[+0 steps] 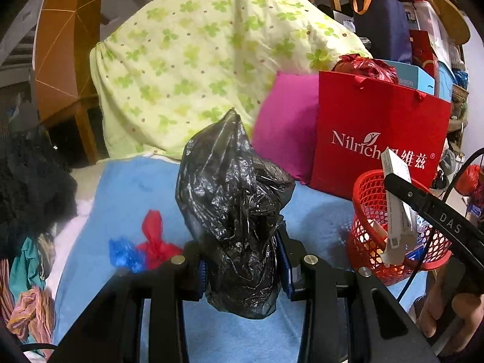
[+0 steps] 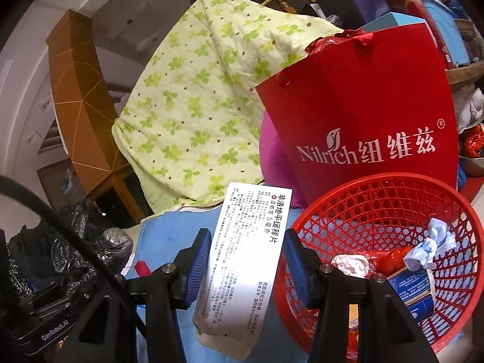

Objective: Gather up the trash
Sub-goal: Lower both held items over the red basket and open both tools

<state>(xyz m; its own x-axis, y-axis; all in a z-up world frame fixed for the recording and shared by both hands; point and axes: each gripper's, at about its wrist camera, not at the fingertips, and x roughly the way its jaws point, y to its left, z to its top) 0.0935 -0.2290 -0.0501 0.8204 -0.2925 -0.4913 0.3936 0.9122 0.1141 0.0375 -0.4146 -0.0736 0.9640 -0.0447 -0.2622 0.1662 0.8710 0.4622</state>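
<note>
My left gripper (image 1: pixel 243 267) is shut on a crumpled black plastic bag (image 1: pixel 233 199), held upright above the blue sheet (image 1: pixel 127 199). A red plastic scrap (image 1: pixel 155 242) and a blue one (image 1: pixel 124 254) lie on the sheet to its left. My right gripper (image 2: pixel 246 257) is shut on a white medicine box (image 2: pixel 245 260) with Chinese print, held beside the rim of the red mesh basket (image 2: pixel 363 199). The basket also shows in the left wrist view (image 1: pixel 370 208), with the box (image 1: pixel 399 208) over it. It holds crumpled tissue (image 2: pixel 351 264), a blue wipe (image 2: pixel 432 245) and a blue carton (image 2: pixel 414 290).
A red Nilrich paper bag (image 2: pixel 372 115) stands behind the basket, next to a pink pillow (image 1: pixel 284 139). A green clover quilt (image 1: pixel 193 60) is piled at the back. Dark clothing (image 1: pixel 27 187) and coloured fabrics (image 1: pixel 30 302) lie at the left. Cluttered boxes (image 1: pixel 423 45) fill the right.
</note>
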